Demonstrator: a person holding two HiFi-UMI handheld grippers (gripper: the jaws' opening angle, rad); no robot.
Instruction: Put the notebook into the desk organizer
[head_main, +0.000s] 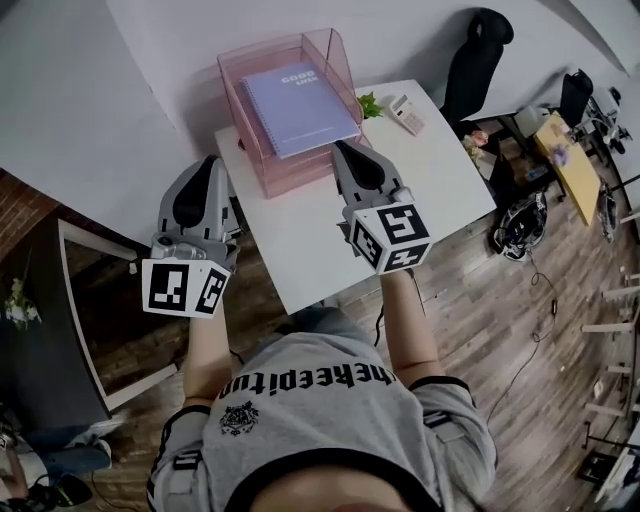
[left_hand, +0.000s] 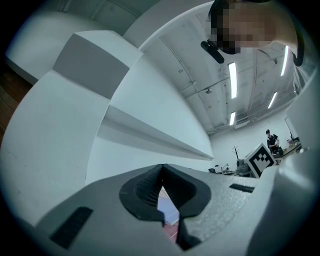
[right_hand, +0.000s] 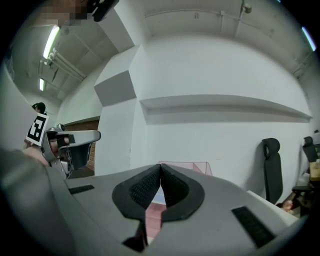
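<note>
Head view: the notebook (head_main: 300, 108) is seen lying flat, cover up, inside the pink desk organizer (head_main: 290, 178) on the white table (head_main: 330, 240). It lies just ahead of the right gripper (head_main: 341, 148), and ahead and to the right of the left gripper (head_main: 211, 160).

- Right gripper view: the jaws are met at the tips and nothing is pinched between the pads. Only the pink tray is glimpsed through the gap behind the tips.
- Left gripper view: the jaws are likewise closed at the tips and nothing is held. A sliver of notebook and tray is seen beyond them.
- No contact between either gripper and the notebook or organizer is noted. The left gripper is held off the table's near-left corner.

Progress: the placement is judged complete, as the notebook is lodged in the organizer and released. At most a slight squaring of the notebook is judged to be left.
</note>
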